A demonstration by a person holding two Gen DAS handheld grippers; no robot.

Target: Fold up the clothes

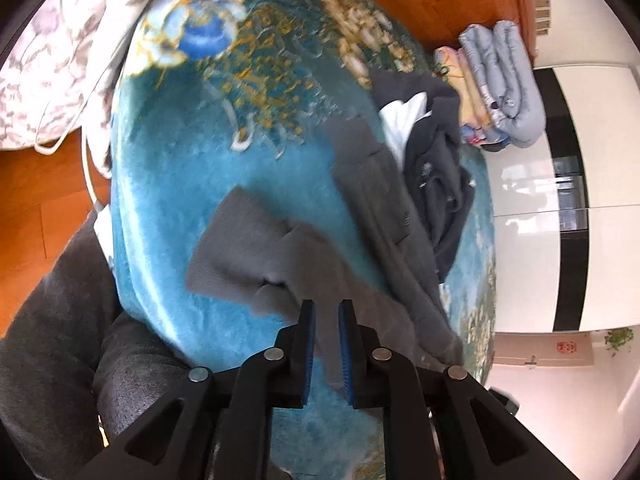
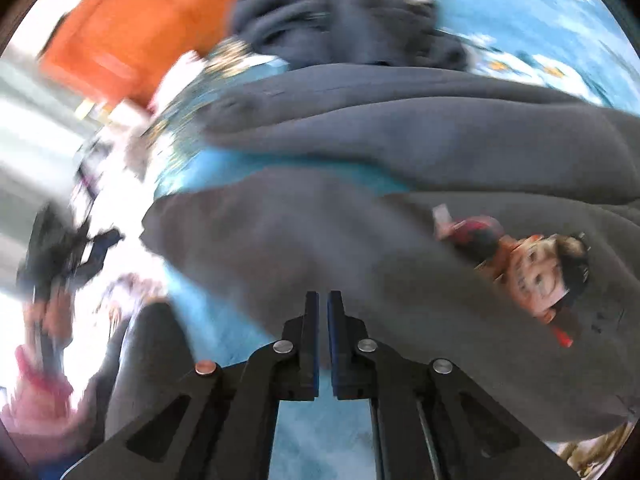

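A grey sweatshirt lies spread on a teal patterned blanket. In the left wrist view one sleeve stretches left, and grey fabric runs between the blue pads of my left gripper, which is shut on it. In the right wrist view the same grey sweatshirt shows a cartoon print. My right gripper is nearly closed over the sweatshirt's hem; the view is blurred by motion.
A pile of dark navy clothes with a white item lies behind the sweatshirt. Folded light blue and pastel bedding sits at the blanket's far end. A floral quilt lies to the left. Orange wood floor surrounds the blanket.
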